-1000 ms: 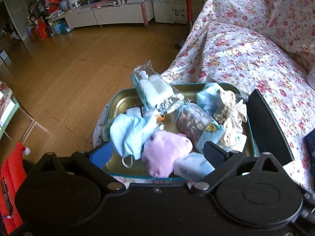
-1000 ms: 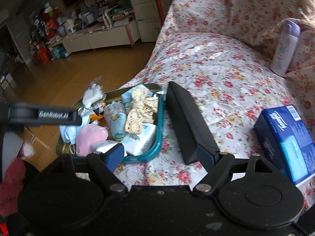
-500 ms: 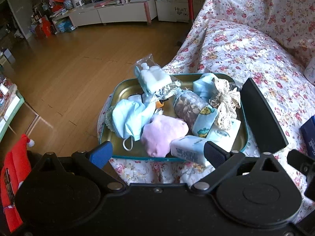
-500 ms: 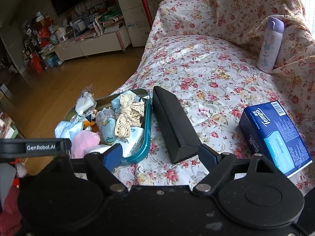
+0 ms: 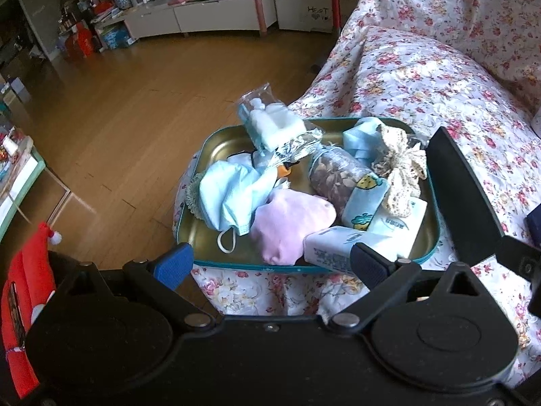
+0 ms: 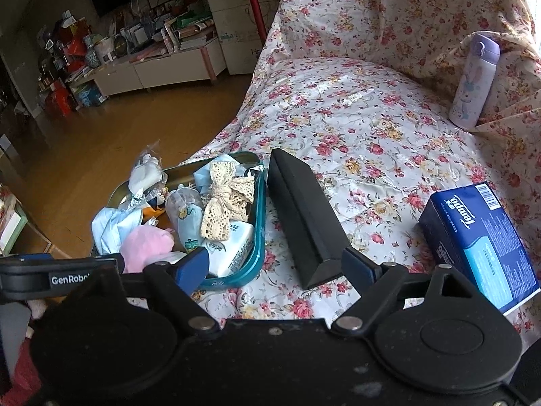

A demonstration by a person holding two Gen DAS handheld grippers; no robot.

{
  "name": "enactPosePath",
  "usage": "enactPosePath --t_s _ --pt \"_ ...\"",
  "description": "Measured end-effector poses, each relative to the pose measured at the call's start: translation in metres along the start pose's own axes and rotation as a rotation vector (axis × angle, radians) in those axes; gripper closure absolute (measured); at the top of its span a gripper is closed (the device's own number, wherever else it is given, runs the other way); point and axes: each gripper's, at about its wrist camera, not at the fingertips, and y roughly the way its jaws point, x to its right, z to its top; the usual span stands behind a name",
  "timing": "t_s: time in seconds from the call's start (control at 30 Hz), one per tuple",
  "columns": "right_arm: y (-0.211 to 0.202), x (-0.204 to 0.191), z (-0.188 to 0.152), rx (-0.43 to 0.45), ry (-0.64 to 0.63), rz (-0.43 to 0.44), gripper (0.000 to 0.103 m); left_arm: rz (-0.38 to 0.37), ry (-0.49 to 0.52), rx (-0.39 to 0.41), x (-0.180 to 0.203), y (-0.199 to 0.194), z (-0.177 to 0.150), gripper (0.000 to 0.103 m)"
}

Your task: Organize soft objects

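Observation:
A teal-rimmed metal tray (image 5: 216, 138) (image 6: 260, 223) sits on the sofa's front edge, piled with soft things: a blue face mask (image 5: 230, 196), a pink pouch (image 5: 290, 226) (image 6: 145, 243), a lace bow (image 5: 399, 176) (image 6: 226, 199), tissue packs (image 5: 338, 247) (image 6: 233, 247) and a clear bag of cotton (image 5: 270, 121). My left gripper (image 5: 270, 264) is open and empty, just short of the tray's near rim. My right gripper (image 6: 275, 265) is open and empty, near the tray's right corner and a black case (image 6: 301, 213) (image 5: 463, 196).
The floral sofa cover (image 6: 372, 128) stretches right and back. A blue Tempo tissue box (image 6: 480, 243) lies at the right. A lilac bottle (image 6: 473, 81) leans on the backrest. Wooden floor (image 5: 135, 101) drops off left of the tray. A red pole (image 6: 253, 3) stands behind.
Both grippers have pulled back and up from the tray, so it now sits farther ahead. Nothing was taken hold of; the tray's contents have not moved.

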Motion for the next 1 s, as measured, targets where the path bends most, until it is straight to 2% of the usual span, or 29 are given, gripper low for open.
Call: enactPosePath --t_s 0.43,1.0 --pt "0.017 -0.007 0.007 -0.078 -0.007 -0.077 0.016 0.004 -0.015 -0.024 -0.007 0.011 -0.003 0.007" --pt "0.026 -0.009 0.006 -0.124 -0.013 -0.097 0.016 0.019 0.003 -0.032 -0.004 0.016 -0.006 0.007"
